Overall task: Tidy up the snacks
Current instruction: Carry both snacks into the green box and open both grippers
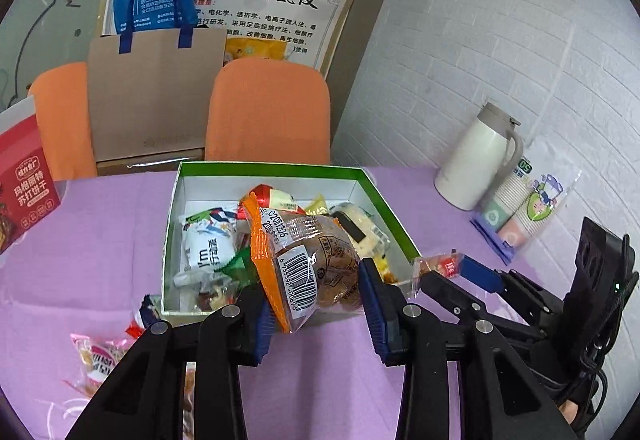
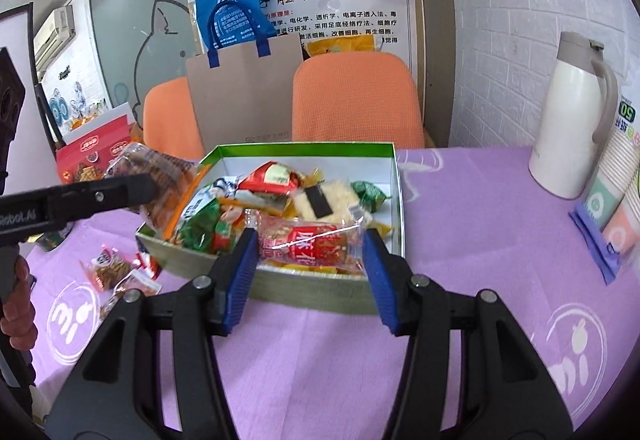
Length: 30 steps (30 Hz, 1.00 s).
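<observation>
My left gripper (image 1: 316, 304) is shut on a clear, orange-edged packet of brown cake (image 1: 308, 264), held above the near edge of the green-rimmed box (image 1: 272, 170). Its black finger (image 2: 120, 192) and that cake packet (image 2: 160, 168) show at the left of the right wrist view. My right gripper (image 2: 310, 260) is shut on a red twisted-snack packet (image 2: 316, 244), lifted over the near wall of the box (image 2: 304, 150). In the left wrist view this gripper (image 1: 456, 272) and its red packet (image 1: 436, 264) appear by the box's right corner. Several wrapped snacks lie inside the box.
Loose snack packets (image 1: 96, 356) (image 2: 108, 268) lie on the purple tablecloth (image 2: 480, 240) left of the box. A white thermos jug (image 2: 568, 128) and a pack of paper cups (image 2: 616, 208) stand at the right by the wall. A red cracker box (image 1: 24, 184) stands far left. Orange chairs (image 1: 268, 108) are behind the table.
</observation>
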### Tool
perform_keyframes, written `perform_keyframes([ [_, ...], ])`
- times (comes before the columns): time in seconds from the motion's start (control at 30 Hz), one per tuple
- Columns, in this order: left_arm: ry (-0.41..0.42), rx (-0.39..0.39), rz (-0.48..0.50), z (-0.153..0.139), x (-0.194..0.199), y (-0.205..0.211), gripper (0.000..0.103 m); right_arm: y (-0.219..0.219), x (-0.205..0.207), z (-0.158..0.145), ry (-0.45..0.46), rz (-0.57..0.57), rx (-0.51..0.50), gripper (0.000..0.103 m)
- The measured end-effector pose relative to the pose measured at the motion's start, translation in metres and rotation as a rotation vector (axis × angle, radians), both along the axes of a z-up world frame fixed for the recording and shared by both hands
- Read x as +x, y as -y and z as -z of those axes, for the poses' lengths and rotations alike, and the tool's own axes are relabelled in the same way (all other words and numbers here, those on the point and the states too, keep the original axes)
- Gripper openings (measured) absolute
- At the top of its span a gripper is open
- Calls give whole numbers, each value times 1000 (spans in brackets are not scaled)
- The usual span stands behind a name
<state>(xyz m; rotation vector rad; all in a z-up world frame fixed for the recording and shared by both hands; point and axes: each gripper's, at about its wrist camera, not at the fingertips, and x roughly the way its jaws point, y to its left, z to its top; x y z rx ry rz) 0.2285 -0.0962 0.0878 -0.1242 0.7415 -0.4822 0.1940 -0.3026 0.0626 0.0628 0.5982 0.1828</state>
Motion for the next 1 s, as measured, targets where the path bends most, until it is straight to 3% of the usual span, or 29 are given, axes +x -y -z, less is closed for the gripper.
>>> perform_keyframes([
  [0.4, -81, 29, -87, 34, 71, -10, 39, -33, 65, 33, -49, -64, -23, 56],
  [0.47, -91, 34, -93, 41, 77, -11, 40, -39, 69, 39, -47, -55, -68, 59],
  [0.5, -96, 31, -95, 44, 80, -12, 41, -42, 70, 41, -41, -53, -98, 67],
  [0.53, -96, 26, -100, 47, 81, -14, 45, -44, 69, 43, -29, -52, -134, 81],
  [0.6, -89, 12, -120, 50, 81, -19, 84, -43, 64, 44, 1, -42, -165, 89],
  [0.63, -69, 0, -145, 50, 79, -23, 90, -41, 62, 44, 9, -43, -166, 89],
  [0.77, -40, -43, -180, 49, 75, -34, 100, -33, 56, 44, -1, -25, -139, 95],
  [0.8, -39, -42, -186, 48, 74, -35, 100, -31, 55, 44, -7, -15, -131, 99],
  [1.0, -22, -4, -190, 43, 61, -36, 100, -29, 42, 38, -17, -14, -77, 100],
])
